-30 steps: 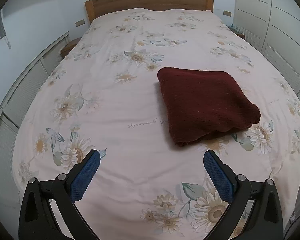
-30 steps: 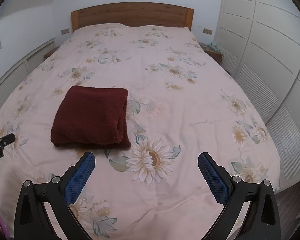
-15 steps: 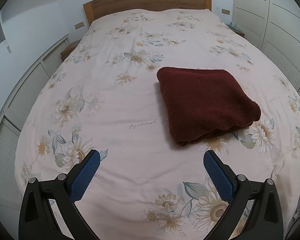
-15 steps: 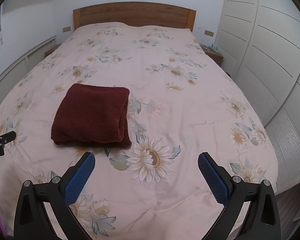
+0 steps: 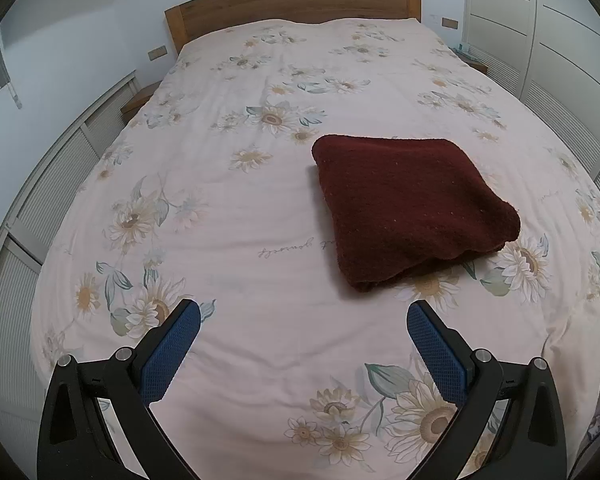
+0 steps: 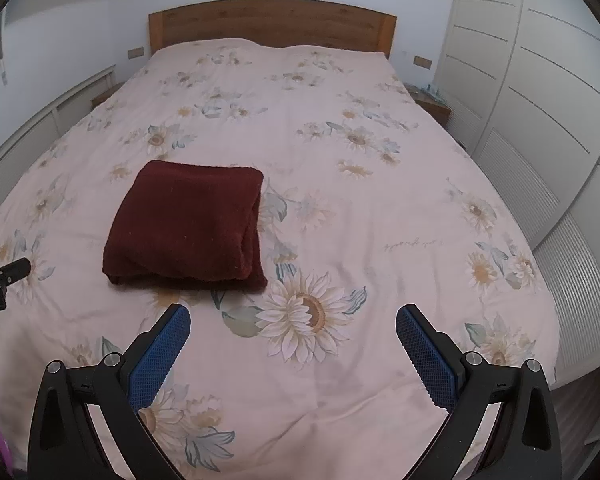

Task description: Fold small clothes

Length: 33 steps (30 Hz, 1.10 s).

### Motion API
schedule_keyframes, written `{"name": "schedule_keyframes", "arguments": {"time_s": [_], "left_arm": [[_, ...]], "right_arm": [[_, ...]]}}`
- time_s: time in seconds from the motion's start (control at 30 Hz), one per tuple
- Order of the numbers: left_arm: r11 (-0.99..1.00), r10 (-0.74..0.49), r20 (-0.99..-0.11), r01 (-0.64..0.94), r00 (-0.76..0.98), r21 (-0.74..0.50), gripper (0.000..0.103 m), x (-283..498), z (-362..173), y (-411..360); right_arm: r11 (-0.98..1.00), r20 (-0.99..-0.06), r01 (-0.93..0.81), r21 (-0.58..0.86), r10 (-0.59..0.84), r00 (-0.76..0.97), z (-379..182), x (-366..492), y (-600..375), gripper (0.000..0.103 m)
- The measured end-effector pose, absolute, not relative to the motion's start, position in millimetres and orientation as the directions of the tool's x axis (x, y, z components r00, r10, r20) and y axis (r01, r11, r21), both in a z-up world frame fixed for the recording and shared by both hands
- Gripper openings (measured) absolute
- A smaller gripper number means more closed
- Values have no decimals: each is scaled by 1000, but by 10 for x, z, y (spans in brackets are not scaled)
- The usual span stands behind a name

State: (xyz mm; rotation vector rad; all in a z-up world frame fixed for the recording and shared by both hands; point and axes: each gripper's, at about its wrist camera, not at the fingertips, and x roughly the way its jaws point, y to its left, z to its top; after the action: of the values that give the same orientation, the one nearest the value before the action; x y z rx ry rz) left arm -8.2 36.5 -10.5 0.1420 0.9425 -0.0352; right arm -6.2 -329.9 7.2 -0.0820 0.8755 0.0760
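Squarely folded – fuzzy maroon garment (image 5: 410,204)

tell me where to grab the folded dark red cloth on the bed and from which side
Grip the folded dark red cloth at its near corners, coming in low from the foot of the bed. The layers stack thickest along its near and right edges, so a pinch there probably catches the whole bundle. The left gripper and right gripper are both open and clear of it.
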Motion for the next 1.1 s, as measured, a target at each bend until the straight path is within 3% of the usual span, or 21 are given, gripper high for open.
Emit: {"name": "schedule_keyframes", "arguments": {"time_s": [1.1], "left_arm": [[990, 26, -818, 99, 575, 102, 102, -65, -169, 455]], "right_arm": [[993, -786, -112, -43, 36, 617, -55, -3, -3341, 103]]}}
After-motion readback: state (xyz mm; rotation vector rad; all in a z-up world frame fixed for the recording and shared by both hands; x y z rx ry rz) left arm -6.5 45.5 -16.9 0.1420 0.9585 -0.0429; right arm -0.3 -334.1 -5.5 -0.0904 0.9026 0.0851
